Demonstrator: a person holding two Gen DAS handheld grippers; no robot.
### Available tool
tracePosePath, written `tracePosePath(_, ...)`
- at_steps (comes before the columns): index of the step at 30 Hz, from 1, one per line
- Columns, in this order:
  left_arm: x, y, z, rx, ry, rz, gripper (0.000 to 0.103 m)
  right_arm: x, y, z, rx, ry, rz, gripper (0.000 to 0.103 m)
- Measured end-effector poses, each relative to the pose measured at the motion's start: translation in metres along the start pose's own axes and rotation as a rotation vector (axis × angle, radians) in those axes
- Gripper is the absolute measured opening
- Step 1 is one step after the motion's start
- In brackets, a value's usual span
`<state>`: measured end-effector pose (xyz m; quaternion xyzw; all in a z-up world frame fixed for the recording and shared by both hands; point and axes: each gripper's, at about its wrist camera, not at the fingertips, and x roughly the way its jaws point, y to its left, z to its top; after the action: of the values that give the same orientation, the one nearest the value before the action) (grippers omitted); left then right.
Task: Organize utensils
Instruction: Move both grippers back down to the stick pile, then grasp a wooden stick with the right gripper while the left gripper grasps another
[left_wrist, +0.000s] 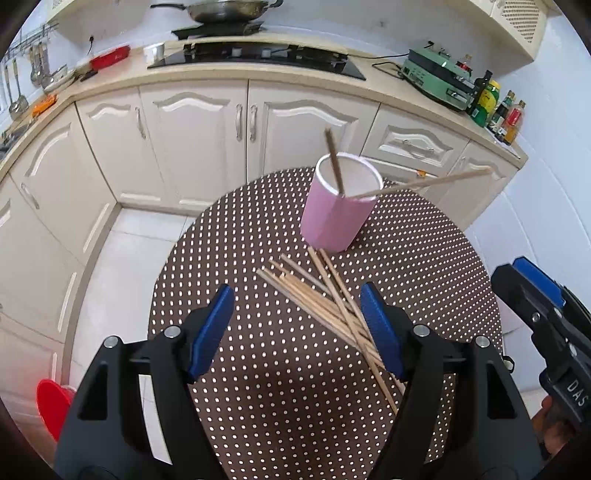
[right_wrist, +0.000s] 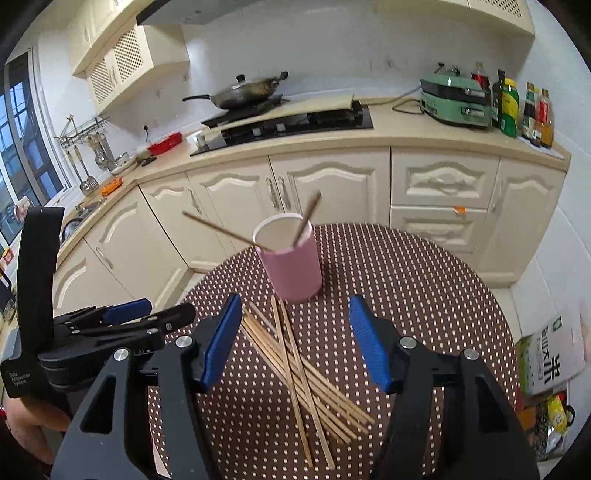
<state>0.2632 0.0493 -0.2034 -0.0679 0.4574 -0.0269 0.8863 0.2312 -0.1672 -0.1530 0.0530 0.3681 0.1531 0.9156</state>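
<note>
The right gripper (right_wrist: 293, 341) hangs with jaws apart and empty above a pile of loose chopsticks (right_wrist: 306, 380) on the polka-dot tablecloth (right_wrist: 424, 295). Beyond stands an upright pink cup (right_wrist: 293, 269) holding two leaning chopsticks (right_wrist: 306, 221). The left gripper (right_wrist: 147, 312) sits at the left edge.

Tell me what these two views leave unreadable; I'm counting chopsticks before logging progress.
- Loose chopsticks: left wrist view, near ends hidden behind the left gripper finger; overlaps blur the count.
- Same pile: right wrist view, crossed sticks cover each other.
- Pink cup: wall hides the lower ends of its two chopsticks.
- Right gripper: cut off by the left view's edge.
</note>
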Motion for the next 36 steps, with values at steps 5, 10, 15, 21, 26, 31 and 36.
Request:
tracePosePath(5,0.02,0.003,-0.013,-0.034,0.062,-0.009,0.07,0.015,-0.005,-0.014,-0.005,0.06,-0.011,0.058)
tracePosePath(10,0.04,0.003,-0.025,-0.044,0.121,-0.013,0.07,0.037,-0.011,-0.029,-0.006,0.143,-0.004,0.058)
tracePosePath(15,0.057,0.006,-0.03,-0.053,0.17,-0.013,0.07,0.069,-0.016,-0.036,-0.018,0.253,0.033,0.054)
tracePosePath(21,0.073,0.009,-0.03,-0.073,0.204,-0.016,0.07,0.111,-0.014,-0.037,-0.056,0.39,0.075,0.023)
tracePosePath(26,0.084,0.014,-0.027,-0.091,0.225,-0.016,0.07,0.137,-0.012,-0.038,-0.086,0.47,0.107,0.019)
tracePosePath(31,0.093,0.014,-0.023,-0.1,0.237,-0.026,0.07,0.151,-0.015,-0.042,-0.087,0.527,0.109,0.019)
tracePosePath(36,0.102,0.01,-0.02,-0.101,0.258,-0.038,0.07,0.155,-0.017,-0.046,-0.105,0.548,0.104,0.007)
